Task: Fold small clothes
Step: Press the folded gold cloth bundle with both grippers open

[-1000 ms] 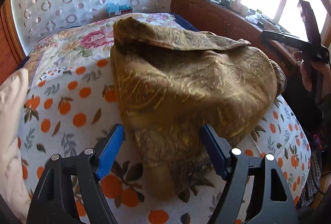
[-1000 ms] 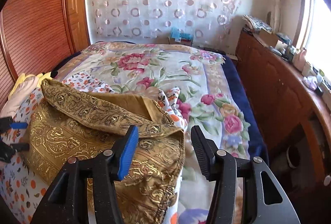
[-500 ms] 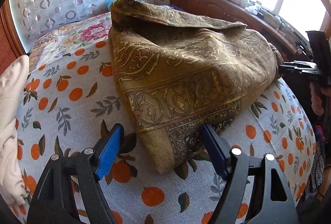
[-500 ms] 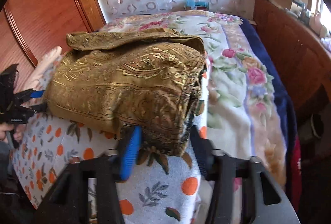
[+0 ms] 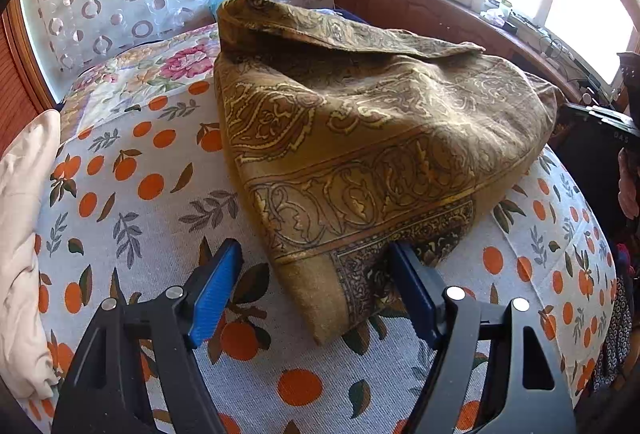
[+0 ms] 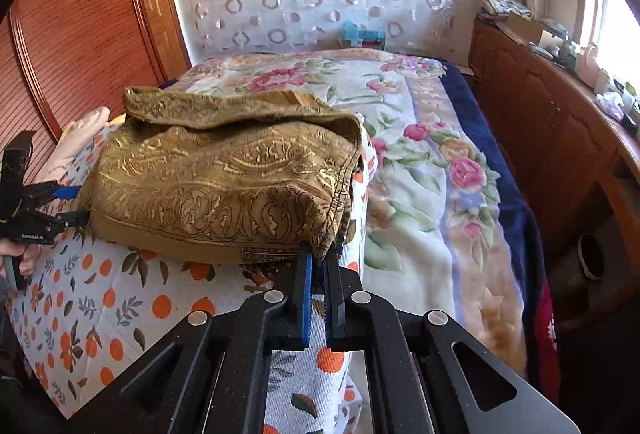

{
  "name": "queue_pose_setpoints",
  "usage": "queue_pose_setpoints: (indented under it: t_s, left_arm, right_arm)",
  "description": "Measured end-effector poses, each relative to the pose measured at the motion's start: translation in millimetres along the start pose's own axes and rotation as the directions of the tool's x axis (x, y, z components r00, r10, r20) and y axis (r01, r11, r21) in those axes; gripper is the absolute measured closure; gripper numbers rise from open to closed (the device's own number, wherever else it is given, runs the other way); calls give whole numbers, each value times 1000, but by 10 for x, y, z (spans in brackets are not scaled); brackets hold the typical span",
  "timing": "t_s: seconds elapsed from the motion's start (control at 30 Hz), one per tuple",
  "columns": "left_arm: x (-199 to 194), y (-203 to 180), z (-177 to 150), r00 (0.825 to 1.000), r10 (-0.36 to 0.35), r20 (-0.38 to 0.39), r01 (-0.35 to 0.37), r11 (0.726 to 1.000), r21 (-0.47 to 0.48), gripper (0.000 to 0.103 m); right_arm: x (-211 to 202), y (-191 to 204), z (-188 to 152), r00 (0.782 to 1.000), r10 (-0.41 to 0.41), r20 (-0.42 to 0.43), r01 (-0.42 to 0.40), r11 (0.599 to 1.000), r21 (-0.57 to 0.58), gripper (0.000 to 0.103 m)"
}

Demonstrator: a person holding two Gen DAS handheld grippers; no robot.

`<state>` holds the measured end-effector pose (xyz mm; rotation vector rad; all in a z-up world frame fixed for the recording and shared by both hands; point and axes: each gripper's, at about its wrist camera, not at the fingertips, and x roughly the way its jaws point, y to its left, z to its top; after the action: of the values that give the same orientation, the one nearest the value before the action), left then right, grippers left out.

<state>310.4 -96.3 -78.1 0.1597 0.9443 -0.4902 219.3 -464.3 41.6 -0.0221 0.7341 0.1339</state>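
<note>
A gold-brown patterned cloth lies folded in a thick bundle on an orange-print sheet; it also shows in the right wrist view. My left gripper is open, its fingers on either side of the cloth's near corner, which lies between them. My right gripper is shut on the cloth's lower right corner. The left gripper also shows at the cloth's far left end in the right wrist view.
A floral blanket covers the bed beyond the sheet. A cream cloth lies at the left. A wooden cabinet with clutter runs along the right under a window. Wooden panelling stands at the left.
My right gripper has closed on the cloth's corner; it was open half a second ago. My left gripper stays open around the near corner, slightly closer to the cloth.
</note>
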Motion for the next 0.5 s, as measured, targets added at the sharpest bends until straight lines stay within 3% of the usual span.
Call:
queue_pose_setpoints:
  t_s: [0.07, 0.13, 0.17, 0.23, 0.37, 0.43, 0.5]
  left_arm:
    - [-4, -3, -4, 1000, -1, 1, 1, 1000, 0, 26]
    - [-2, 1, 0, 1000, 0, 2, 0, 1000, 0, 26]
    - [-2, 2, 0, 1000, 0, 4, 0, 1000, 0, 26]
    - [-5, 4, -5, 1000, 0, 7, 0, 1000, -1, 26]
    - [-7, 7, -12, 1000, -2, 5, 2, 1000, -2, 28]
    - [-13, -5, -4, 1000, -13, 2, 13, 1000, 4, 35]
    - [-25, -25, 13, 999, -42, -7, 42, 999, 4, 49]
  right_arm:
    - [-27, 58, 57, 999, -25, 46, 26, 999, -28, 78]
    - [-83, 148, 60, 997, 11, 71, -7, 999, -54, 49]
    - [-75, 221, 60, 998, 24, 65, -19, 997, -73, 46]
    - [33, 369, 18, 999, 45, 26, -41, 990, -135, 43]
    - [370, 554, -93, 999, -5, -46, -7, 966, -257, 43]
    - [525, 576, -116, 997, -34, -70, 12, 955, -296, 43]
    - [608, 577, -68, 997, -36, -75, 9, 945, -327, 43]
